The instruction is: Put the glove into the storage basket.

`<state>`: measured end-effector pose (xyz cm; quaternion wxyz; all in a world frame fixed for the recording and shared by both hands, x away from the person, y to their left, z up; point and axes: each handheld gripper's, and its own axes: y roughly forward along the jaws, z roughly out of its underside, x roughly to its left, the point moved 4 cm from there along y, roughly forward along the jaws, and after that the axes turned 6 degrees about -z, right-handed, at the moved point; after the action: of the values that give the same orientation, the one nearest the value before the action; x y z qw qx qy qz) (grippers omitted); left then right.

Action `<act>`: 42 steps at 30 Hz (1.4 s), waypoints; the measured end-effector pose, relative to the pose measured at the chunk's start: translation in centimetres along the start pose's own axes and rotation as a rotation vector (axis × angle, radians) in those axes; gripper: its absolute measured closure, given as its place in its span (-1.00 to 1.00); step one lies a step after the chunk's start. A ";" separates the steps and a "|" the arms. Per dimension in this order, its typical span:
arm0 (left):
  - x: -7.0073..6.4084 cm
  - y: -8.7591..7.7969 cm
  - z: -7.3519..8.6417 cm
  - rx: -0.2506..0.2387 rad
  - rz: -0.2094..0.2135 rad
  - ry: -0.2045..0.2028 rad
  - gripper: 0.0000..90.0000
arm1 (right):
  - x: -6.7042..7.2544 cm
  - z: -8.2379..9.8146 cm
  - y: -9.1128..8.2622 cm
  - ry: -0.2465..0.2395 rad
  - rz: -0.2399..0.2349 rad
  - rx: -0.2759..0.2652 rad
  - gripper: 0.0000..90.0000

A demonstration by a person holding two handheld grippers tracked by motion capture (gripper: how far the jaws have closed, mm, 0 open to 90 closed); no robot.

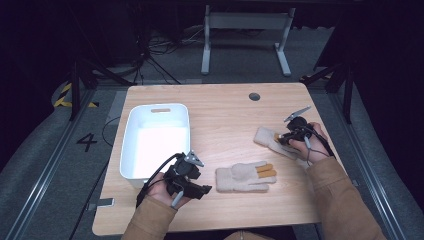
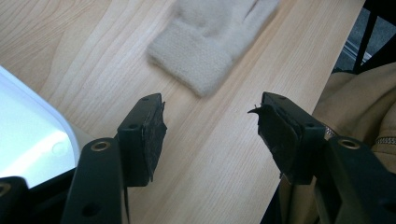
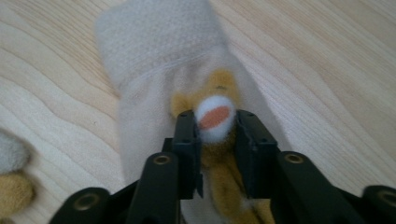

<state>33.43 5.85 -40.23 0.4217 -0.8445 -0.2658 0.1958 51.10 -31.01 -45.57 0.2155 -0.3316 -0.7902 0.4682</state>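
Light wood table (image 1: 220,120), dark room; right gripper (image 3: 215,140) clenched on glove (image 3: 154,60); left gripper (image 2: 208,135) released.

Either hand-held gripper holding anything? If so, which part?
The right hand-held gripper pinches the far glove by an orange finger with a white tip. The left hand-held gripper is open and holds nothing; the near glove lies ahead of it.

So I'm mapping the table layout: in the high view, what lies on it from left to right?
White bin → left gripper → beige glove lying flat → second beige glove → right gripper, clamped on that second glove.
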 end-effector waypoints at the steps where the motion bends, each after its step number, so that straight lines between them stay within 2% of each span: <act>1: 0.0 0.0 0.0 0.000 -0.002 0.001 -0.08 | 0.1 -0.1 -0.1 -0.008 0.004 0.002 0.69; 10: 0.0 0.1 -0.1 -0.001 0.005 0.003 -0.08 | 0.4 -0.2 -0.9 -0.016 -0.021 -0.010 0.78; 15: -0.1 0.2 -0.2 0.000 0.009 0.005 -0.09 | 0.8 -0.5 -2.4 -0.023 -0.020 -0.032 0.78; 19: -0.1 0.2 -0.4 -0.005 0.012 0.009 -0.09 | 1.3 -0.6 -3.9 -0.031 -0.040 -0.068 0.78; 25: -0.1 0.3 -0.5 -0.003 0.017 0.012 -0.09 | 1.8 -0.7 -5.2 -0.051 -0.054 -0.089 0.78; 29: -0.1 0.4 -0.6 -0.001 0.019 0.016 -0.09 | 2.5 -0.9 -6.3 -0.065 -0.061 -0.104 0.78; 30: -0.1 0.4 -0.6 -0.002 0.020 0.016 -0.09 | 2.6 -1.0 -6.6 -0.082 -0.062 -0.113 0.78; 35: -0.1 0.4 -0.8 -0.004 0.022 0.019 -0.09 | 4.1 -1.3 -8.2 -0.114 -0.121 -0.145 0.78; 42: -0.3 0.5 -0.9 -0.001 0.029 0.028 -0.09 | 5.7 -1.7 -9.4 -0.161 -0.138 -0.160 0.78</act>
<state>33.89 4.85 -40.12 0.4220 -0.8511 -0.2477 0.1901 45.22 -29.06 -36.26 0.1557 -0.2539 -0.8607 0.4128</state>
